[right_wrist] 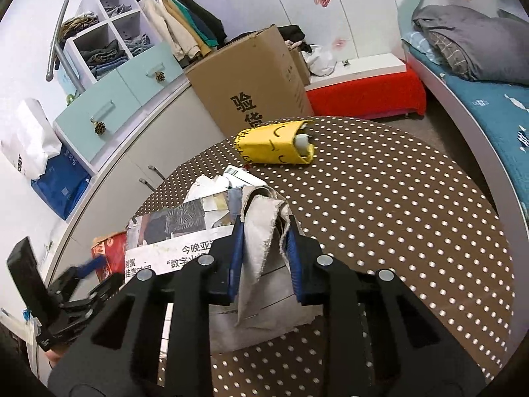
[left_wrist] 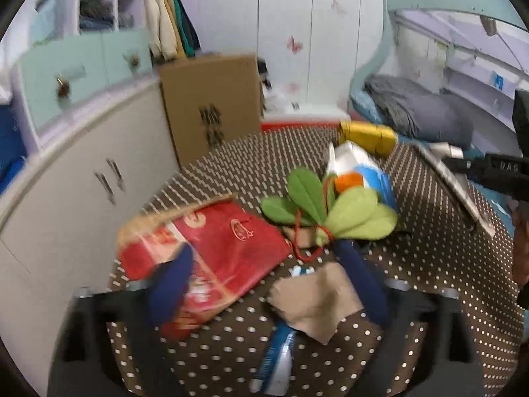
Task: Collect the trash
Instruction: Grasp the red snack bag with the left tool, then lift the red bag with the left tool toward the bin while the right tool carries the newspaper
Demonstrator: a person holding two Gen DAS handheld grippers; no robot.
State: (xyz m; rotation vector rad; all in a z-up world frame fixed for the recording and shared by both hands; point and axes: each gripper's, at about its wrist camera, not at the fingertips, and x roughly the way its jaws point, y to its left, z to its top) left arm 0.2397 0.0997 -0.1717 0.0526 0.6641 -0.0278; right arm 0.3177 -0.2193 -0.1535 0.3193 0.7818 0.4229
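My left gripper (left_wrist: 266,249) stands wide open over the dotted table (left_wrist: 231,172), pressing on nothing. Between its blue fingers (left_wrist: 172,284) lie a red packet (left_wrist: 231,244), a tan paper scrap (left_wrist: 317,301) and a blue-white wrapper (left_wrist: 277,357). Beyond them are green felt leaves (left_wrist: 330,208), a white-blue packet (left_wrist: 363,172) and a yellow packet (right_wrist: 277,144). My right gripper (right_wrist: 266,228) is shut on a folded beige cloth scrap (right_wrist: 261,231). A newspaper (right_wrist: 185,254) carrying torn scraps lies under it; whether it is gripped too I cannot tell.
A tall cardboard box (right_wrist: 251,76) stands behind the table beside a white cabinet (left_wrist: 82,172) with pale green drawers (right_wrist: 109,106). A bed (right_wrist: 489,106) with a grey quilt runs along the right. A red-covered bench (right_wrist: 363,96) sits at the back.
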